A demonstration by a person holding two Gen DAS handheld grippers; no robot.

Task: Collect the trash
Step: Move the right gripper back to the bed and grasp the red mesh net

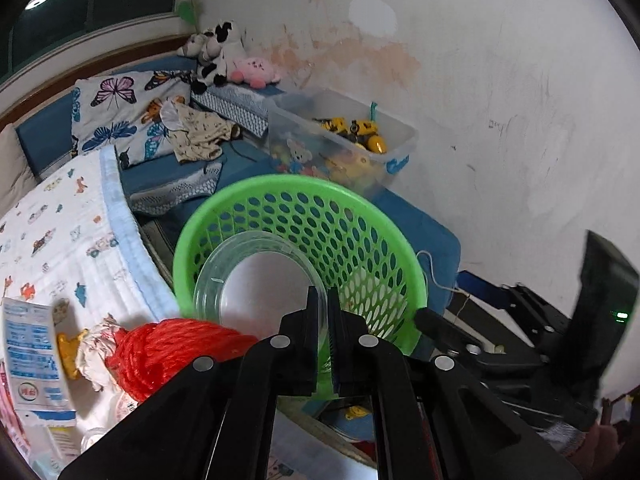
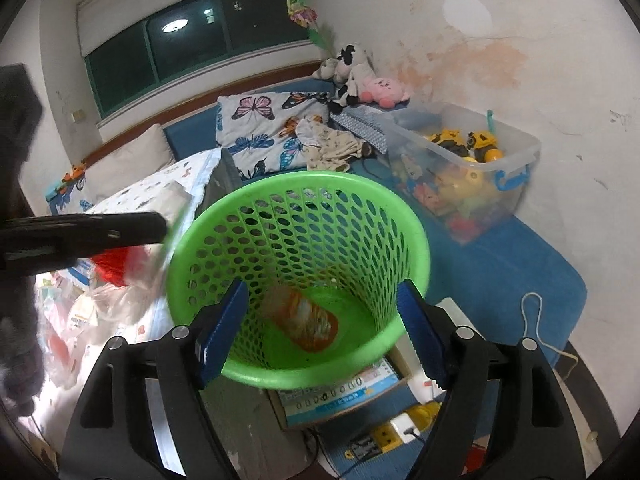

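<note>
Beside the bed's edge, a green perforated basket (image 2: pixel 298 248) stands upright with its mouth open toward both cameras. On its floor lies an orange-labelled bottle or wrapper (image 2: pixel 304 322), blurred, flat on its side; its long axis runs from the upper left of the basket's floor toward the lower right in the right wrist view.

At the near rim the right gripper (image 2: pixel 322 332) hangs with its blue pads spread wide on either side of the opening, nothing between them and neither pad pressing on anything.

From the left wrist view, the left gripper (image 1: pixel 322 312) has its black fingers pinched on the rim of a clear plastic lid (image 1: pixel 256 280). That round lid is tilted up, its face toward the camera, and it sits in front of the basket's near left rim, over the mouth. In the right wrist view the same gripper shows as a dark bar reaching in from the left toward that rim.

On the bed's printed sheet (image 1: pixel 60 240), left of the basket, lie a red mesh bundle (image 1: pixel 160 352), crumpled paper (image 1: pixel 96 344) and a blue-and-white packet (image 1: pixel 32 352).

A clear toy bin (image 2: pixel 472 168) sits on the blue mat behind the basket, by the wall.
</note>
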